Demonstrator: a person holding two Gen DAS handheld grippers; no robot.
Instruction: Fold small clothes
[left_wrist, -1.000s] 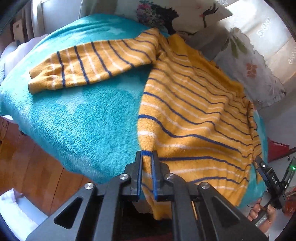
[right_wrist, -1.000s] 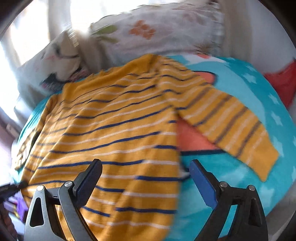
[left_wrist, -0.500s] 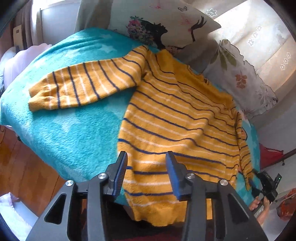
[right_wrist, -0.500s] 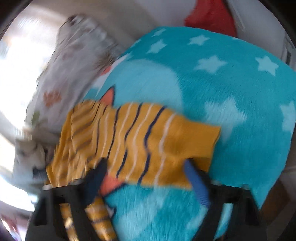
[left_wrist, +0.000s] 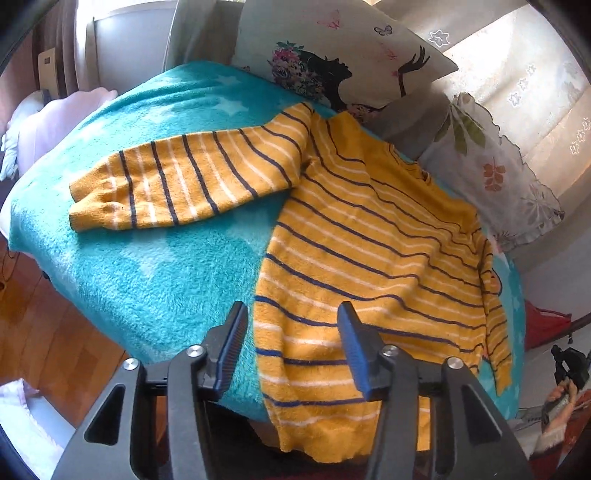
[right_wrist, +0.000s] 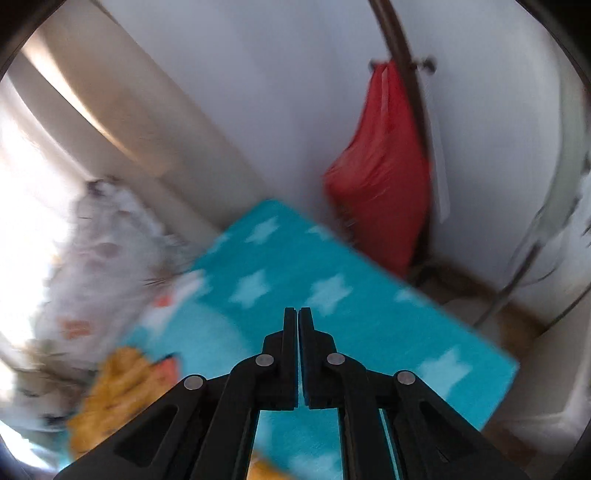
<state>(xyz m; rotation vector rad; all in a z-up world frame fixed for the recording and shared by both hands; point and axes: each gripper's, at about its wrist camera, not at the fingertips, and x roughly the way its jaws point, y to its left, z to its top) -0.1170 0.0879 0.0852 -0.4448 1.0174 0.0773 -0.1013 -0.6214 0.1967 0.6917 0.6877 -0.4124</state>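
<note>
A mustard-yellow sweater (left_wrist: 362, 251) with navy and white stripes lies flat on a teal star-pattern blanket (left_wrist: 155, 277). Its left sleeve (left_wrist: 177, 184) stretches out to the left. My left gripper (left_wrist: 291, 325) is open and empty above the sweater's bottom hem, which hangs over the bed's near edge. My right gripper (right_wrist: 297, 314) is shut with nothing visible between its fingers, above the teal blanket (right_wrist: 332, 295). A bit of the yellow sweater (right_wrist: 110, 391) shows at the lower left of the blurred right wrist view.
Printed pillows (left_wrist: 340, 66) lean at the head of the bed. A floral pillow (left_wrist: 491, 173) lies right of them. A red bag (right_wrist: 380, 166) hangs on a stand by the white wall. Wooden floor (left_wrist: 48, 332) lies left of the bed.
My left gripper let go of the hem, opened and pulled back. My right gripper swung right off the sweater, past the right sleeve, and closed.
</note>
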